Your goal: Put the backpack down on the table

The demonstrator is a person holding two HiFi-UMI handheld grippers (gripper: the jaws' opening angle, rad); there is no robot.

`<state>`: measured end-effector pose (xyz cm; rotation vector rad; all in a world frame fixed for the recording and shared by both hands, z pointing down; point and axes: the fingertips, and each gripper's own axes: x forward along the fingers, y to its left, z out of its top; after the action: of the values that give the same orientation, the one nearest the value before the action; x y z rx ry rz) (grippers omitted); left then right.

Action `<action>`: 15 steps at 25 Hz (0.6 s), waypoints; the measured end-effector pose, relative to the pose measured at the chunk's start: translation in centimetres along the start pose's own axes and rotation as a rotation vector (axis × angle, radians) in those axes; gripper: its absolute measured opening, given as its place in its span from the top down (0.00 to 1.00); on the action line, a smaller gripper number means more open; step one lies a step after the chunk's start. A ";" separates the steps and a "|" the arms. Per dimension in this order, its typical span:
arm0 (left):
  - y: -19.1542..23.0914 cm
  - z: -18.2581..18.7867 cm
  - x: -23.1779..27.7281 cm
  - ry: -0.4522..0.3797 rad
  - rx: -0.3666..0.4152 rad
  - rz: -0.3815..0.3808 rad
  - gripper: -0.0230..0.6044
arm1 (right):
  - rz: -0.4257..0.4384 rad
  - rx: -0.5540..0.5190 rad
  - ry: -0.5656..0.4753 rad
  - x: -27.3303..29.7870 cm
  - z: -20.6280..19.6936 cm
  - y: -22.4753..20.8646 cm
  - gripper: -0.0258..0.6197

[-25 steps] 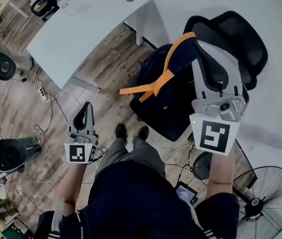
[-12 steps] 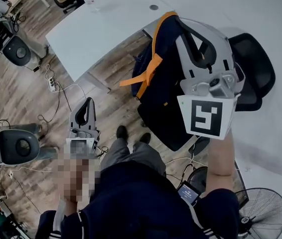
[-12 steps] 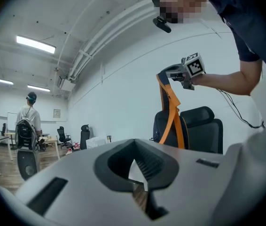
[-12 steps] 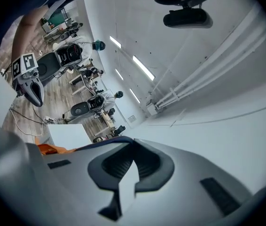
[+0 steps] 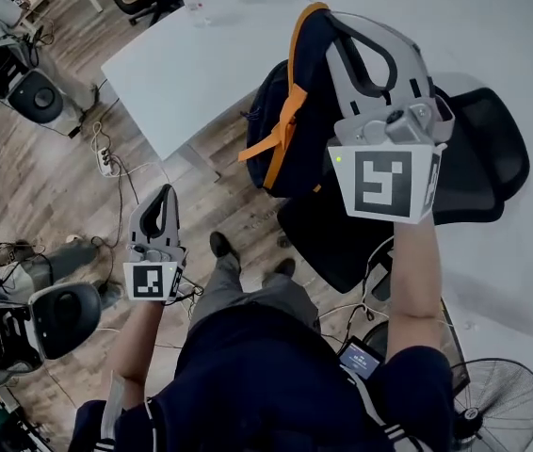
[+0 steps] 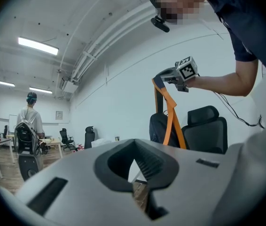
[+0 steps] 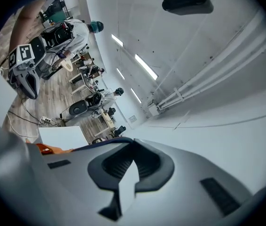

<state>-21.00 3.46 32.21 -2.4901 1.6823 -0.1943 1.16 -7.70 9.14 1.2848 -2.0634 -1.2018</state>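
- Backpack, dark navy with orange straps, hangs in the air from the right gripper. In the head view it overlaps a corner of the white table and the black office chair.
- Closed together, the right gripper's jaws pinch the bag's top loop. The right gripper view shows only a thin navy band and a scrap of orange at the jaw tips. The rest of the bag is cut off behind the gripper's own body.
- From the head view, that gripper's marker cube and body cover the bag's right side and part of the chair back. The bag's lower end is hard to separate from the dark chair seat.
- In the left gripper view the bag hangs just in front of the chair; whether they touch I cannot tell. Its bottom is hidden behind that gripper's grey body.
- Lower down, the left gripper is well apart from the bag, over the wooden floor. Its jaw tips meet with nothing between them.
- Around them are a power strip with trailing cables beside the table leg and a floor fan cut off at the lower right edge. Grey machines of unclear kind stand at the left.
- Far off in the left gripper view stands a second person wearing a pack.
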 end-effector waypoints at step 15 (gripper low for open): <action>11.2 -0.7 8.6 -0.023 -0.020 -0.044 0.96 | -0.012 0.057 0.051 17.0 -0.8 3.6 0.95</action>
<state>-28.14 -8.68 31.18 -2.5352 1.6302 -0.1526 -8.25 -22.19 11.16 1.3414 -2.0700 -1.1114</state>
